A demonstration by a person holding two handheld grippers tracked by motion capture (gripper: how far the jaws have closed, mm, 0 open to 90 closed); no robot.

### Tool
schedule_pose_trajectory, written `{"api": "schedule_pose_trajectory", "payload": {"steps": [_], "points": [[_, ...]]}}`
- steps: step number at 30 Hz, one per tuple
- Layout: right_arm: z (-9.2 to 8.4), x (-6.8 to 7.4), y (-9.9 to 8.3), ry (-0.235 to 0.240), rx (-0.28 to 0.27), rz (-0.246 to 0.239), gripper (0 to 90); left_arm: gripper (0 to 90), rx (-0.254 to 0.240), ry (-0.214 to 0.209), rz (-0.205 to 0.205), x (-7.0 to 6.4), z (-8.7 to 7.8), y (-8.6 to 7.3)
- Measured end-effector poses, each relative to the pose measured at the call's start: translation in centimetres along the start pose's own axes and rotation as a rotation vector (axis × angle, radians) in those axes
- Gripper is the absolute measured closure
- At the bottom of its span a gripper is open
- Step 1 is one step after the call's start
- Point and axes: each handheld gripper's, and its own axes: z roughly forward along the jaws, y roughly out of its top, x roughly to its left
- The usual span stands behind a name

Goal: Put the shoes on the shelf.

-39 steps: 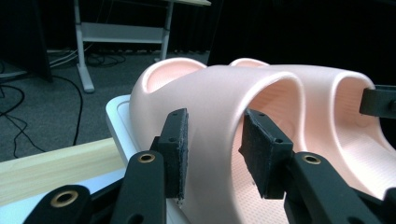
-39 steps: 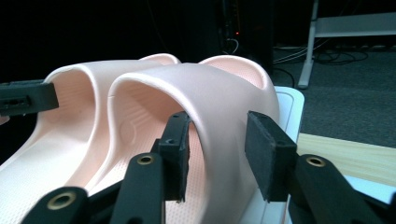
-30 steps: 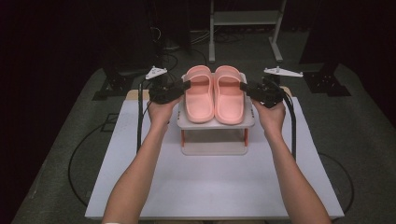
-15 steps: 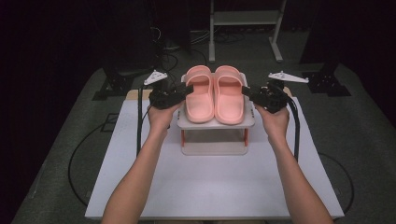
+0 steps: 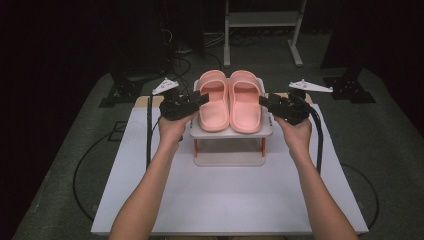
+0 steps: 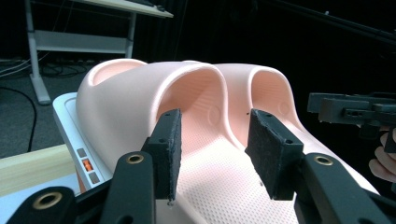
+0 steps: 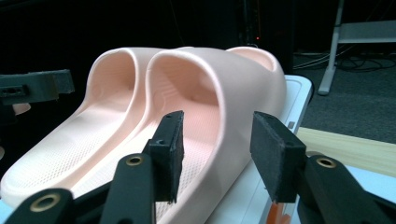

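In the left gripper view, the heel of the near slipper (image 6: 205,186) is cut off by the bottom edge, and its sole is partly covered by the black pads (image 6: 169,149). The far slipper (image 6: 268,88) is largely hidden behind the near one. In the right gripper view, the rack (image 7: 299,93) is mostly concealed by the slippers. In the high view, the lower shelf (image 5: 229,159) is shaded by the top shelf, and both elbows are cut off at the bottom edge.
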Motion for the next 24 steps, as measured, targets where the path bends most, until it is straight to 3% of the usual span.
{"api": "schedule_pose_trajectory", "payload": {"steps": [17,21,24], "points": [[-1.6,0.1,-0.7,0.065,-0.007,0.012,51.2,50.4,-0.01,-0.034,0.011,-0.2,-1.6,-0.7],[-1.8,0.3,-0.8,0.071,-0.008,0.002,51.0,49.3,-0.013,-0.056,0.001,-0.3,-1.9,-0.9],[-1.9,0.5,-1.0,0.084,-0.003,0.003,50.6,48.6,-0.011,-0.069,0.017,-0.6,-2.0,-1.1]]}}
